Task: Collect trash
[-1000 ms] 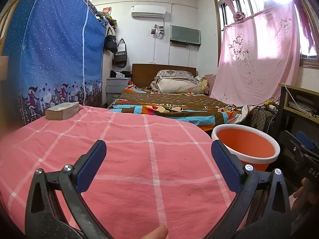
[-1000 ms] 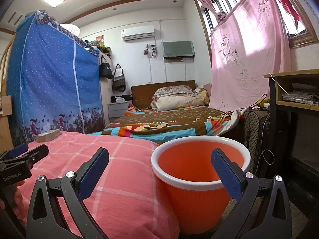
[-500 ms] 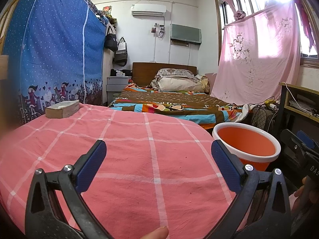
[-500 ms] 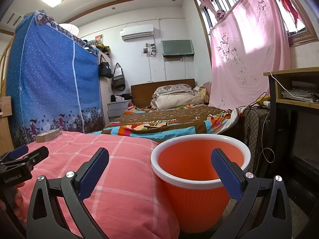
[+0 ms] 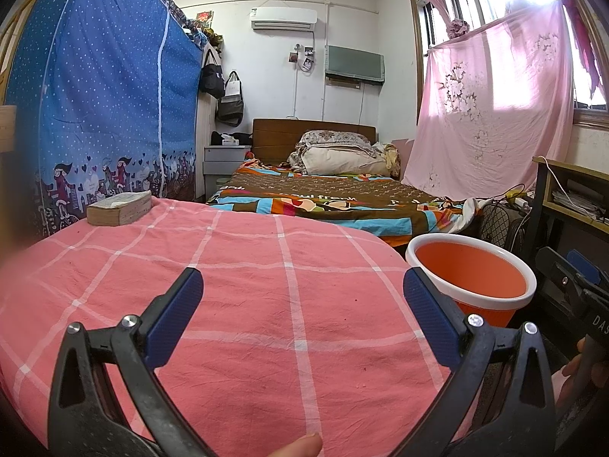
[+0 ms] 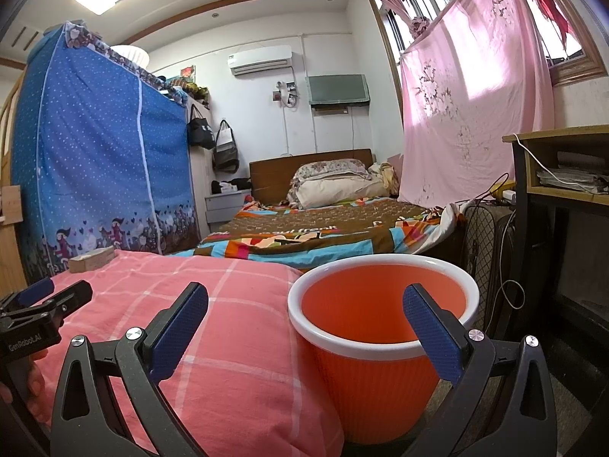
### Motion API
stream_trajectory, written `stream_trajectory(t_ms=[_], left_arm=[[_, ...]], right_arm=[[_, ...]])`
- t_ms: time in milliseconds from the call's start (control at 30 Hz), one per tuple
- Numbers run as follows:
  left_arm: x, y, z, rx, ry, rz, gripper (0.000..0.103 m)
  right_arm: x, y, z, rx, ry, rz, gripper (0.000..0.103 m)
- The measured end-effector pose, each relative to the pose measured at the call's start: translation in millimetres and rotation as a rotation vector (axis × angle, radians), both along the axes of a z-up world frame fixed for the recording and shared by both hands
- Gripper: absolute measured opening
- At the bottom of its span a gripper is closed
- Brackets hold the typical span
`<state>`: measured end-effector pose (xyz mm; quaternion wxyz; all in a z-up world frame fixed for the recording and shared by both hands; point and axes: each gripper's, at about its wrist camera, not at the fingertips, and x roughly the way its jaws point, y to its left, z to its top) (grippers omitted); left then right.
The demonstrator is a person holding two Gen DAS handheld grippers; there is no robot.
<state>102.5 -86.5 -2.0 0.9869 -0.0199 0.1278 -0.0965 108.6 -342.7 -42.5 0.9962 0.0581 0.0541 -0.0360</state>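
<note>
**Two open grippers, no trash in sight**

Both grippers are spread wide and hold nothing. The left gripper hovers over the pink checked bedcover; the right gripper sits near the orange bin, whose white rim is just beside the cover's right edge.

No wrapper or scrap shows on the cover, though a few tiny specks near the bin side may be crumbs; the view is too coarse to tell. The only object lying there is a thick book at the far left, and it does not look like trash.

The bin appears empty from both views. One risk: the right gripper is close enough to clip the rim and tip the bin. Another: grabbing at specks could bunch the cloth instead.
</note>
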Motion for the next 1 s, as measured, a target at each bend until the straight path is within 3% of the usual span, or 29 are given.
stream_trajectory(t_ms=[467, 1000], left_arm=[[0.5, 5.6, -1.5, -0.013, -0.002, -0.001, 0.103], [-0.9, -0.2, -1.4, 0.028, -0.013, 0.004, 0.103]], right_arm=[[1.1, 1.5, -3.5, 0.003, 0.006, 0.002, 0.103], [0.6, 6.7, -5.6, 0.003, 0.021, 0.004, 0.103]])
